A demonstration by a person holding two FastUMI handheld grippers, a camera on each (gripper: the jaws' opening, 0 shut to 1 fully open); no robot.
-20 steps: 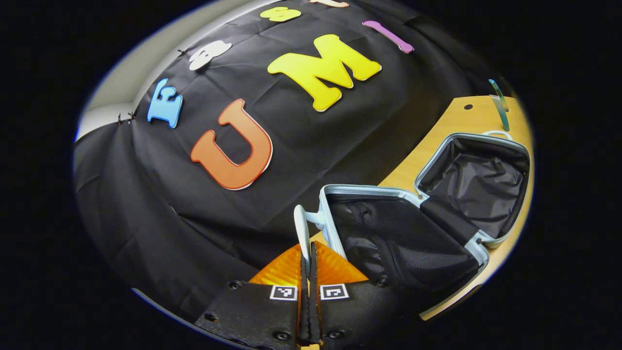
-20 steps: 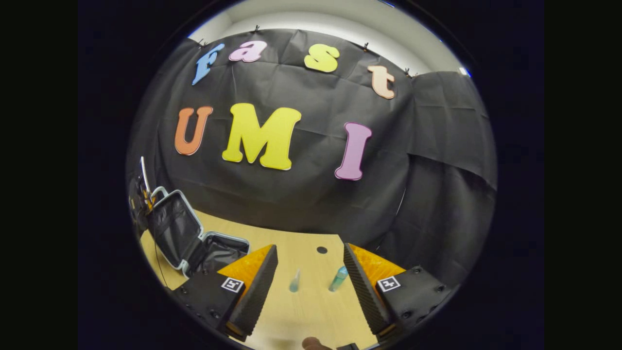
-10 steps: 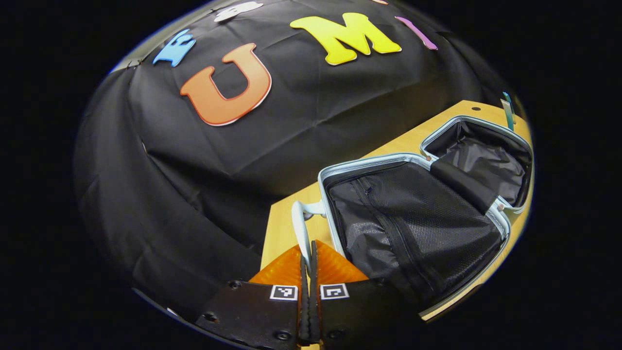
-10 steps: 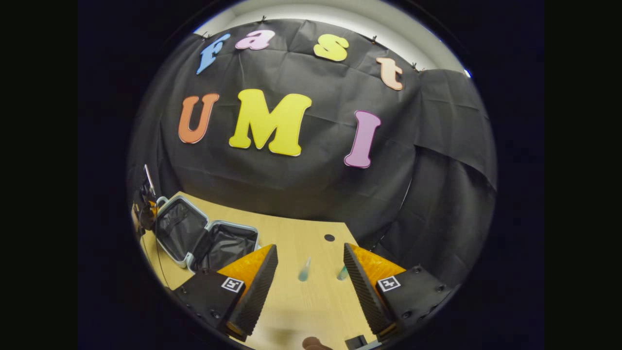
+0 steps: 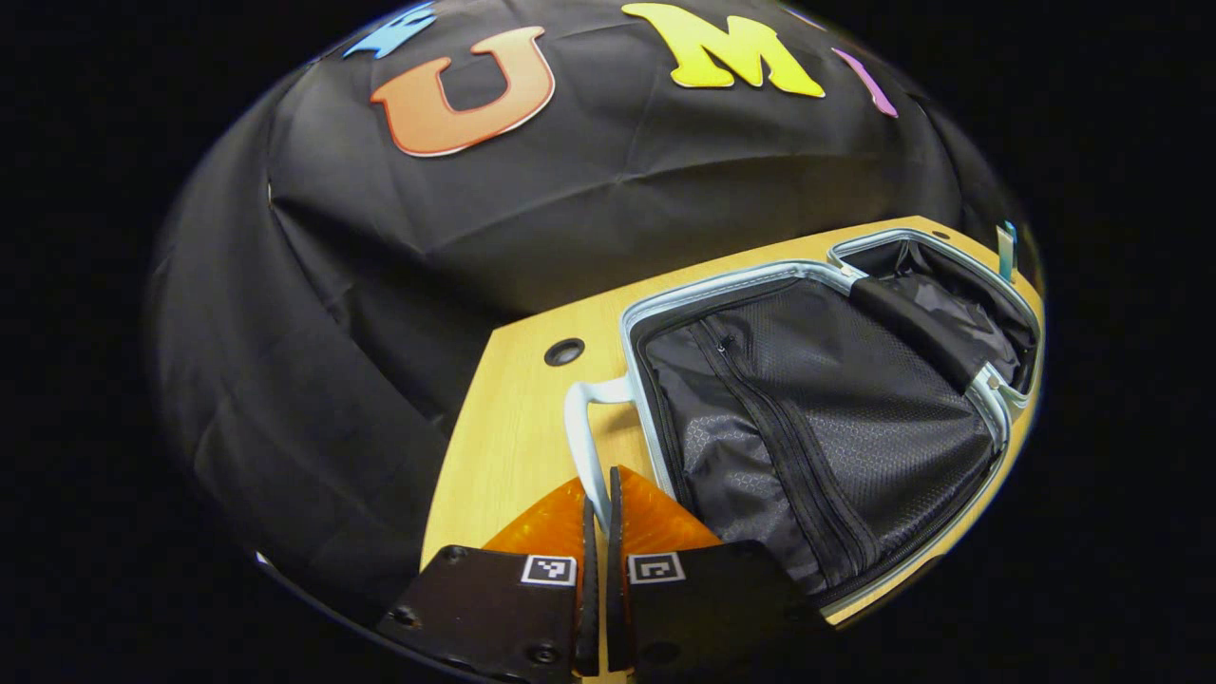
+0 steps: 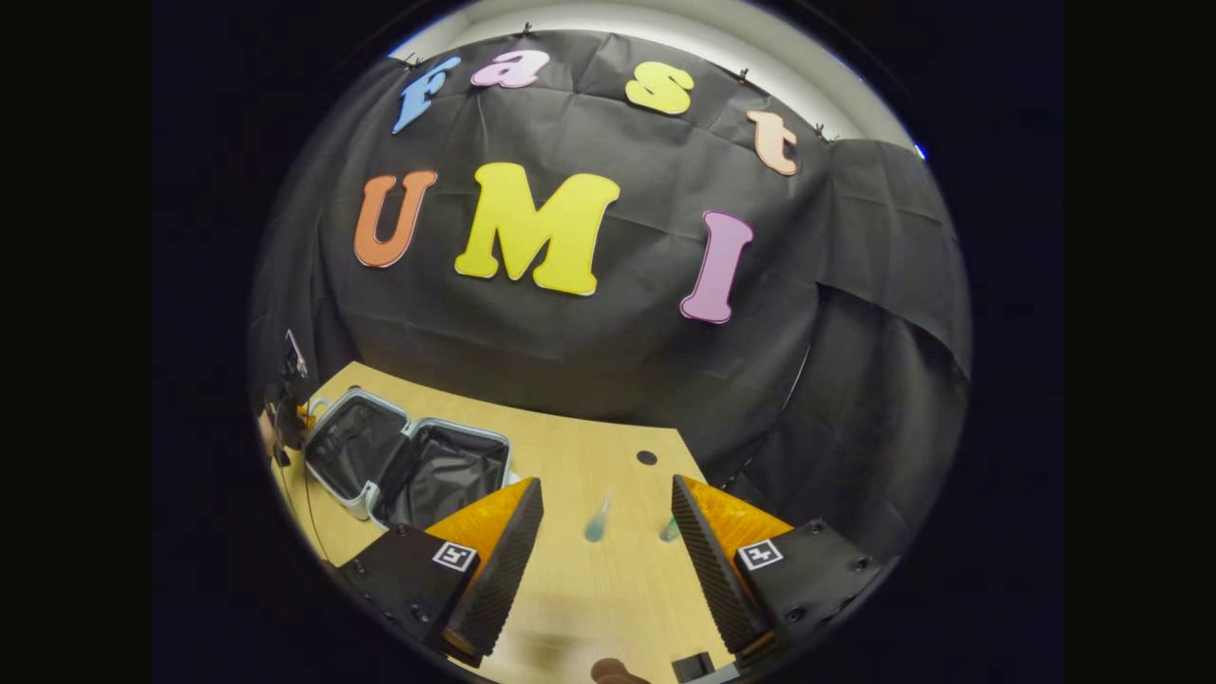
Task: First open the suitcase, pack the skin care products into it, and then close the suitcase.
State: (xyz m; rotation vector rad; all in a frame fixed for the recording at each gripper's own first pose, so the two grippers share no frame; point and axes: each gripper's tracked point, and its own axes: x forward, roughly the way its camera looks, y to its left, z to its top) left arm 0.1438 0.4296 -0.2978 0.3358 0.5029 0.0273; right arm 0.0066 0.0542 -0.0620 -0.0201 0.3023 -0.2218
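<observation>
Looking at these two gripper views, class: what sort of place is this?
Probably a staged recording booth, not a home: black cloth wall, a bare wooden table with an open suitcase, and small bottles set out for packing.

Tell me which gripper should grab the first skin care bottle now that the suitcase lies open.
Right. The right gripper is open, with a bottle standing on the table ahead between its fingers. The left gripper is shut on the suitcase handle.
</observation>
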